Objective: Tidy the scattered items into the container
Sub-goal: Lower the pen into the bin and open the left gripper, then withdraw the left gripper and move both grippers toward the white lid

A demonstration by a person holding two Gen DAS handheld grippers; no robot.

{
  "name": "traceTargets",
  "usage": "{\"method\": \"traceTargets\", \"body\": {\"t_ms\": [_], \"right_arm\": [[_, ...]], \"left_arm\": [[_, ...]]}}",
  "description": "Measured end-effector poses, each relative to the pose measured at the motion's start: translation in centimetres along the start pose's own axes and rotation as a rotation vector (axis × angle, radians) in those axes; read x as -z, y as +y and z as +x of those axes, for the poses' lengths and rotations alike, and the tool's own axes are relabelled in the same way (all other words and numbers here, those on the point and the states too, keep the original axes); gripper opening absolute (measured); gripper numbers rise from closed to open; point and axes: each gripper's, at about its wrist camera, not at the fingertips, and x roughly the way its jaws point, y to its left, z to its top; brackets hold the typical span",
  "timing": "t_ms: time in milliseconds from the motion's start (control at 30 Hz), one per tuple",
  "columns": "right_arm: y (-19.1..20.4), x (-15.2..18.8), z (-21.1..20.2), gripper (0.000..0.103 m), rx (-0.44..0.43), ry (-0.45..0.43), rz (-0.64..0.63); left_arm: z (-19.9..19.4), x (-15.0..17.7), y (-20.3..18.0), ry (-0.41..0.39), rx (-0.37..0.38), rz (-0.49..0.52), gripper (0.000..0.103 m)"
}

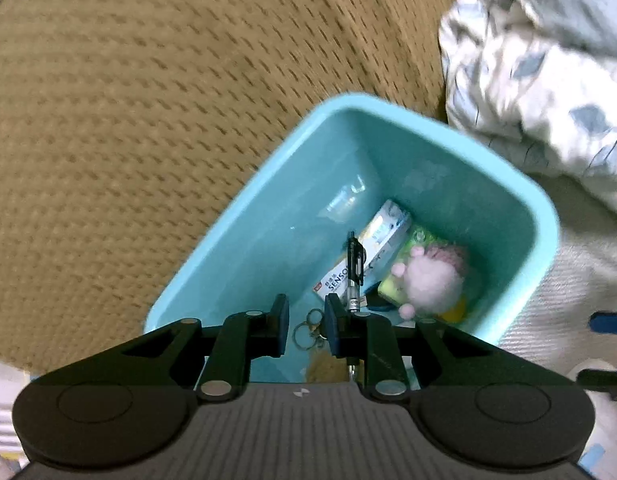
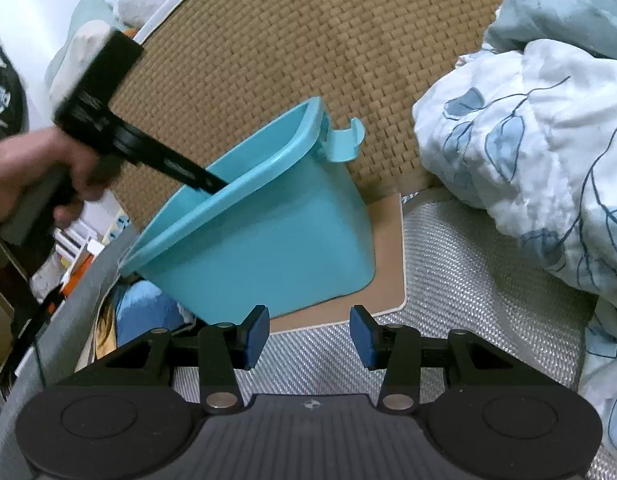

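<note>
Low in the left wrist view, the left gripper (image 1: 307, 326) hung slightly parted and empty over the teal tub (image 1: 244, 216) holding a pen (image 1: 354, 270); in the right, the right gripper (image 2: 307, 338) waited open, empty, below the tub.

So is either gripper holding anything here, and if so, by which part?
Nothing is held. The left gripper stands open above the key rings in the teal bin; the right gripper is open and empty.
</note>
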Motion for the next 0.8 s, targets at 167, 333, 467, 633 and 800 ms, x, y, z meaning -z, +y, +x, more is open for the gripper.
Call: {"method": "traceTargets", "body": {"t_ms": [167,333,467,633,800], "right_arm": [[0.6,0.3,-0.2,0.049,0.004,0.002,-0.045],[1.2,0.9,-0.4,0.049,0.015,0.014,-0.085],[1.7,1.2,-0.7,0.049,0.014,0.005,-0.108],[1.9,1.8,-1.2,0.049,0.015,0.007,-0.127],[2.1,2.7,-2.2,0.049,0.023,-0.009,-0.142]], "left_arm": [[1.0,0.1,-0.4,-0.052,-0.035,-0.048,0.024],[-1.2,2.8,-0.5,-0.089,-0.070,-0.079,0.024],[-3.0,4.7,-1.2,-0.118,-0.104,-0.099,0.024],[-5.2,7.2,-2.4,-0.166,-0.128,-0.159,0.029],[-6.7,9.8,-3.9,-0.206,-0.153,-0.221,0.029]]}}
